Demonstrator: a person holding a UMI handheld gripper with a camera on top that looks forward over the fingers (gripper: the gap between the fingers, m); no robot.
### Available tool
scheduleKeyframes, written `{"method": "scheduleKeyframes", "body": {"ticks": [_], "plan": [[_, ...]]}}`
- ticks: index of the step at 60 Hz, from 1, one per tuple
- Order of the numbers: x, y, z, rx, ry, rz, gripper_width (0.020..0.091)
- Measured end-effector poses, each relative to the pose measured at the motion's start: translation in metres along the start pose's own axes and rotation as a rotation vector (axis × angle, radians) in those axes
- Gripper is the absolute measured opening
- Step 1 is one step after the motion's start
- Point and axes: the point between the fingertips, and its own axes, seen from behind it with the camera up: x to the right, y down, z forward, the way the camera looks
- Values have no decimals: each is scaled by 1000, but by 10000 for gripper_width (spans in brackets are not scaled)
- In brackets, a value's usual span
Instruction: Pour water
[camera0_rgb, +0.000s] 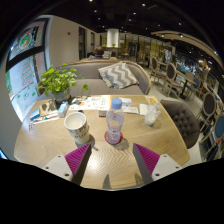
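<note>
A clear plastic water bottle (114, 122) with a blue cap stands upright on a round wooden table (110, 160), just ahead of my fingers. Left of it stands a white paper cup (77, 126) with a patterned side. A second clear cup (151, 114) sits farther off to the right. My gripper (112, 158) is open, its magenta pads (78, 158) spread wide, and nothing lies between them but bare table. The bottle is beyond the fingertips, about midway between them.
A potted green plant (58, 82) stands at the table's far left, with papers (97, 102) beside it. A grey sofa with a zigzag cushion (118, 74) lies behind the table. An armchair (185, 118) sits at the right. Several chairs and tables fill the room beyond.
</note>
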Motion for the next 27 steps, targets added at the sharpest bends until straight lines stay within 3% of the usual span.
{"method": "scheduleKeyframes", "body": {"ticks": [11,27], "plan": [[-16,0,-57,0,30,-11,853],[-25,-1,-79,22,25,-14,855]]}}
